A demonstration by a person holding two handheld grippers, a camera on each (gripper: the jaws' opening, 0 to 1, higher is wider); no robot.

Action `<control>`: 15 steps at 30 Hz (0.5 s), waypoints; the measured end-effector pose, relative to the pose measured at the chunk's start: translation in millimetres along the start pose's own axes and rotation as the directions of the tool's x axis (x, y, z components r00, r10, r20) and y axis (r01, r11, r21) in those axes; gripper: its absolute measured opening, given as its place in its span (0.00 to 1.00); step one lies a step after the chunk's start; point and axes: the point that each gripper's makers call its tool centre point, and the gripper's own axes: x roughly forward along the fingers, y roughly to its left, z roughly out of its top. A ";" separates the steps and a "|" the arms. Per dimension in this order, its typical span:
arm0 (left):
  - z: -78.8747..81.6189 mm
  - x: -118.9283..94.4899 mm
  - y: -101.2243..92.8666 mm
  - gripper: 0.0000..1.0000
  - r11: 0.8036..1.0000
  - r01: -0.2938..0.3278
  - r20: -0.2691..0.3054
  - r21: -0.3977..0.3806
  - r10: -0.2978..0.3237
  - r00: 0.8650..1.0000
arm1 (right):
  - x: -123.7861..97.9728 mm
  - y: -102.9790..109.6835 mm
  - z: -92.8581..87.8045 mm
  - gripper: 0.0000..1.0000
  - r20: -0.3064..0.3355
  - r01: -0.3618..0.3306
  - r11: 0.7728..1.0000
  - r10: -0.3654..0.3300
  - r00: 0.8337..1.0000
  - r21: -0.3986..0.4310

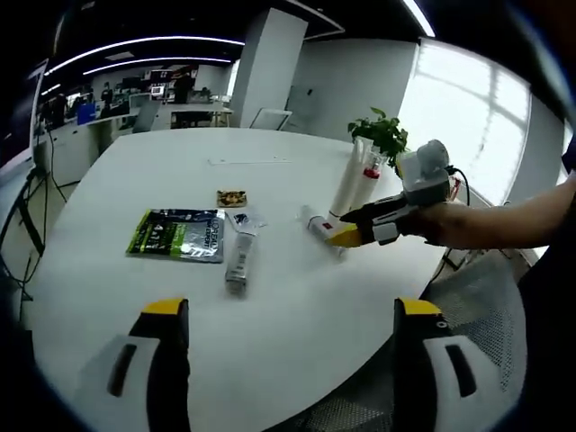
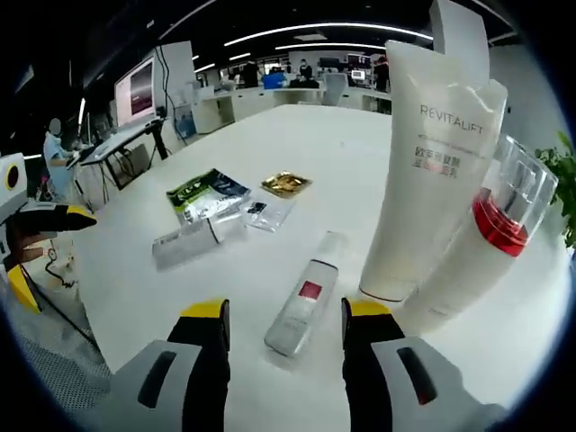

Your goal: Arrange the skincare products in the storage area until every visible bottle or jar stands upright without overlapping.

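Note:
A small white tube with a red label (image 2: 301, 306) lies flat on the white table (image 2: 342, 153). My right gripper (image 2: 286, 315) is open, one jaw on each side of the tube's near end. Just right of it stand a tall white tube (image 2: 432, 171) and a bottle with a red band and clear cap (image 2: 490, 243), touching each other. In the left gripper view, the right gripper (image 1: 346, 236), held by a hand, is low over the lying tube (image 1: 315, 222), beside the standing pair (image 1: 355, 184). My left gripper (image 1: 292, 310) is open over the table's near edge.
A silver tube (image 1: 238, 261) lies flat mid-table beside a green sachet (image 1: 180, 234), a small clear sachet (image 1: 245, 219) and a gold packet (image 1: 231, 198). A potted plant (image 1: 382, 135) stands behind the upright tubes. A mesh chair (image 1: 468, 288) sits at the table's right edge.

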 end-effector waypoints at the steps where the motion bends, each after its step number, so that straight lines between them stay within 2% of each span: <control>1: -0.5 0.1 0.0 0.87 1.000 0.000 -0.002 -0.001 0.000 1.000 | 3.7 -1.2 -1.1 0.48 -0.008 0.002 1.000 -0.002 1.000 -0.001; 15: -6.0 1.9 1.7 0.86 1.000 0.006 -0.028 -0.017 -0.006 1.000 | 26.1 -8.9 -3.5 0.35 -0.045 0.046 0.998 -0.047 0.998 -0.042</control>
